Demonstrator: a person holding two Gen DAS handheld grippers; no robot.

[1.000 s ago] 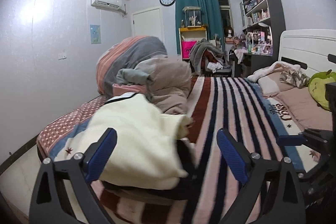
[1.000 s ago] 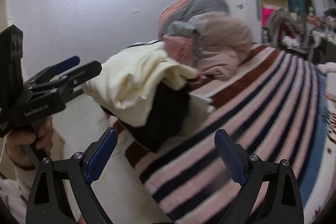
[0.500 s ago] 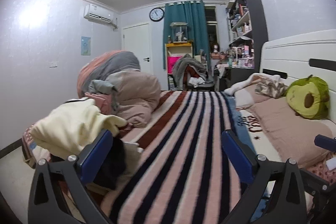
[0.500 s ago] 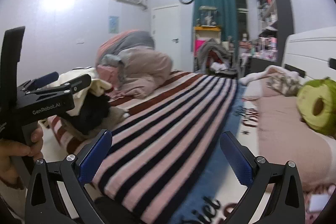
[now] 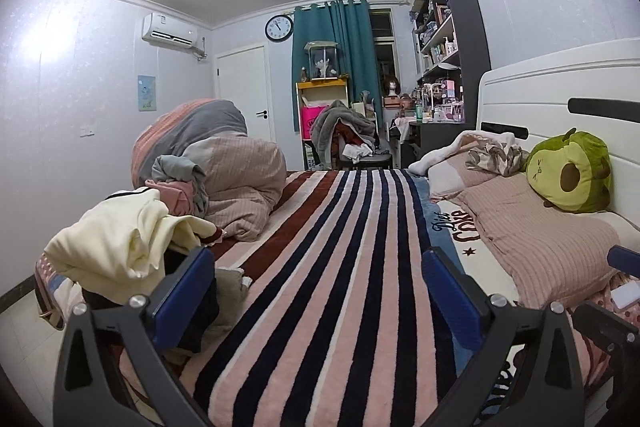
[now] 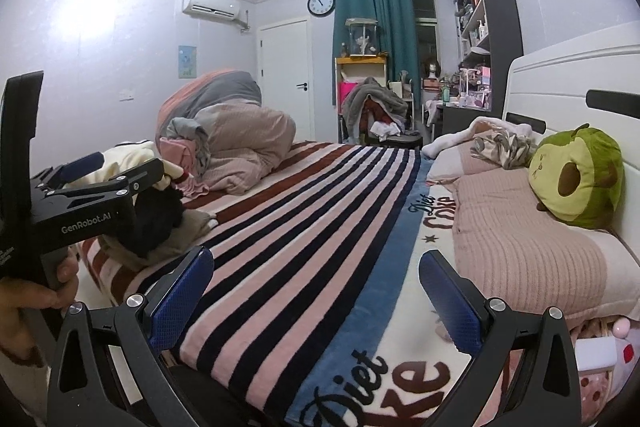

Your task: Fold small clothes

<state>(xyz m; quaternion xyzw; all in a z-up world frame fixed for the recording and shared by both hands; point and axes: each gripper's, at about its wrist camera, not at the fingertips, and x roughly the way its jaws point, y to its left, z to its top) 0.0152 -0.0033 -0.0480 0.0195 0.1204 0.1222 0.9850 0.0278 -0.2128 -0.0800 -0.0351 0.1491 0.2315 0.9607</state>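
Both released: left hand-held gripper (image 5: 316, 287) and right hand-held gripper (image 6: 316, 291) above plush striped blanket (image 5: 340, 267).

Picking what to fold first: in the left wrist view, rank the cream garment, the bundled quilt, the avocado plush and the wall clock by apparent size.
1. Bundled quilt
2. Cream garment, though it is nearer the camera
3. Avocado plush
4. Wall clock

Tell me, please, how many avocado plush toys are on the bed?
1. The avocado plush leans against the white headboard, behind the pink pillow; others could be hidden under the heaped bedding.
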